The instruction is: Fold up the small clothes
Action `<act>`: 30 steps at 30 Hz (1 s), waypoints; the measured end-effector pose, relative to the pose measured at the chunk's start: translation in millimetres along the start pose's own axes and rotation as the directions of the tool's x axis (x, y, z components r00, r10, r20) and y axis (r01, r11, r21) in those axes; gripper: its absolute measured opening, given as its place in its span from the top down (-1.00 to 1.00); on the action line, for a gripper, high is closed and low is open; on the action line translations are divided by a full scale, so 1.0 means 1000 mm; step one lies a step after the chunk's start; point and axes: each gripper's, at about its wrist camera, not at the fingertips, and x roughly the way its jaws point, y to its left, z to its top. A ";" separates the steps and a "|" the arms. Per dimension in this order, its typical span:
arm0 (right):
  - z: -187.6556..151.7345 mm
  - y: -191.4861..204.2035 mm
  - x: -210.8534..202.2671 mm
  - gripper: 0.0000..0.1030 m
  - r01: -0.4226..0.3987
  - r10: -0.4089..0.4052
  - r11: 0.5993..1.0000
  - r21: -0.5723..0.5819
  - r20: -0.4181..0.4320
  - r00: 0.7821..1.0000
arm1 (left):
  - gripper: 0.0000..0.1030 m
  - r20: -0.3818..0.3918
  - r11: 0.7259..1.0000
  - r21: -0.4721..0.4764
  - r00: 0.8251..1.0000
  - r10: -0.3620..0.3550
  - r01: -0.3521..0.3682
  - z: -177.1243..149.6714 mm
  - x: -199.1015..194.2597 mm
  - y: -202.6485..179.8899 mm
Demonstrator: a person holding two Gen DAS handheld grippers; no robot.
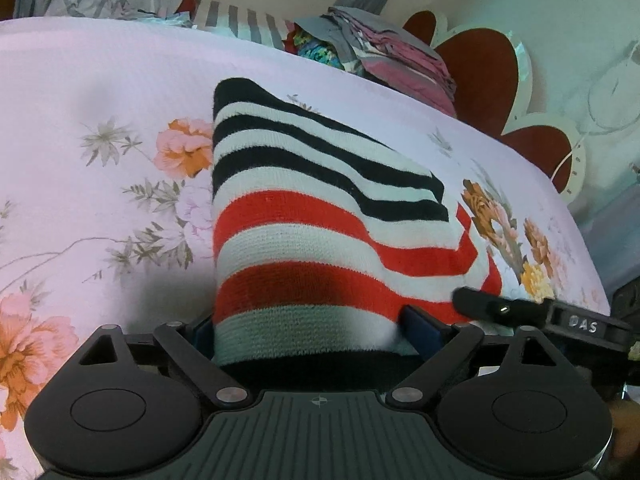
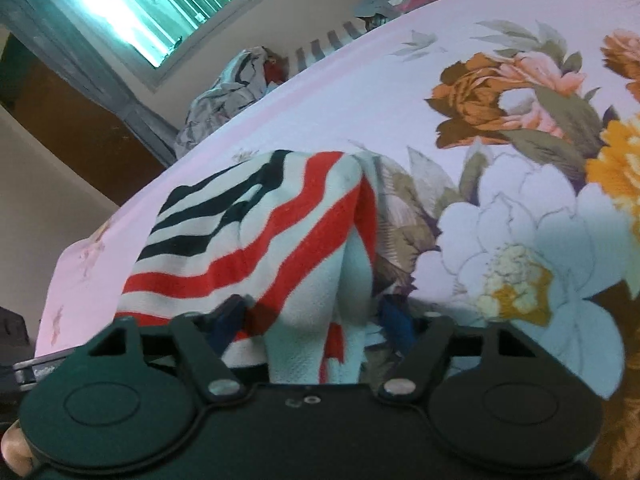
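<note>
The striped knit garment [image 1: 320,208] is lying on the floral bed [image 1: 100,128], its near edge running between both grippers so it can be lifted evenly for a fold. The left gripper [image 1: 308,328] and right gripper [image 2: 312,320] are straddling cloth; whether their fingers are pinching it, I cannot tell.

We see one small knitted garment [image 1: 320,216], striped in white, black and red, lying on the floral bedsheet [image 1: 100,92]. Its black-and-white bands sit at the far end, the red-and-white bands nearer us, and a black hem runs along the near edge. The black-striped part is folded over the red-striped part, its edge slanting across. In the right wrist view the garment [image 2: 256,240] is bunched and lifted into a ridge at its right side, with a deep crease running down it.
</note>
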 end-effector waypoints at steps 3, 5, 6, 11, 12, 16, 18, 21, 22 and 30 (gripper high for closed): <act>0.000 0.002 -0.002 0.00 -0.001 0.001 1.000 0.000 -0.002 1.000 | -0.73 -0.015 1.000 -0.002 1.000 0.008 -0.008 0.002 0.000 -0.004; 0.003 0.000 0.002 -0.01 0.000 0.000 1.000 -0.005 0.003 1.000 | -0.72 -0.018 1.000 0.002 1.000 0.016 -0.016 0.004 0.001 -0.006; 0.004 -0.001 0.004 -0.07 -0.009 0.009 1.000 0.003 0.007 1.000 | -0.72 -0.018 1.000 0.005 1.000 0.020 -0.020 0.003 0.003 -0.007; 0.003 0.005 0.003 0.19 -0.008 0.008 1.000 0.008 0.018 1.000 | -0.50 0.004 0.999 0.020 0.999 0.036 -0.036 0.003 0.001 -0.013; 0.003 0.006 0.001 0.26 -0.010 0.010 1.000 0.011 0.024 1.000 | -0.41 0.009 0.999 0.028 0.999 0.038 -0.038 0.003 -0.001 -0.014; 0.003 0.017 -0.005 0.34 -0.015 0.015 1.000 -0.010 0.047 0.999 | -0.10 0.036 0.997 0.060 0.999 0.036 -0.038 0.004 -0.011 -0.017; 0.004 0.020 -0.011 0.36 -0.032 0.032 0.999 -0.007 0.059 0.998 | -0.02 0.047 0.997 0.073 0.998 0.028 -0.032 0.005 -0.017 -0.018; 0.007 0.031 -0.018 0.37 -0.055 0.056 0.998 -0.015 0.072 0.996 | 0.04 0.059 0.997 0.079 0.998 0.009 -0.013 0.006 -0.029 -0.016; 0.008 0.036 -0.021 0.37 -0.061 0.063 0.998 -0.022 0.075 0.995 | 0.05 0.063 0.997 0.080 0.998 0.001 -0.006 0.007 -0.033 -0.016; 0.000 0.103 -0.020 0.38 -0.108 0.113 0.992 -0.058 0.092 0.989 | 0.05 0.109 0.996 0.086 0.994 -0.029 0.019 0.009 -0.085 0.007</act>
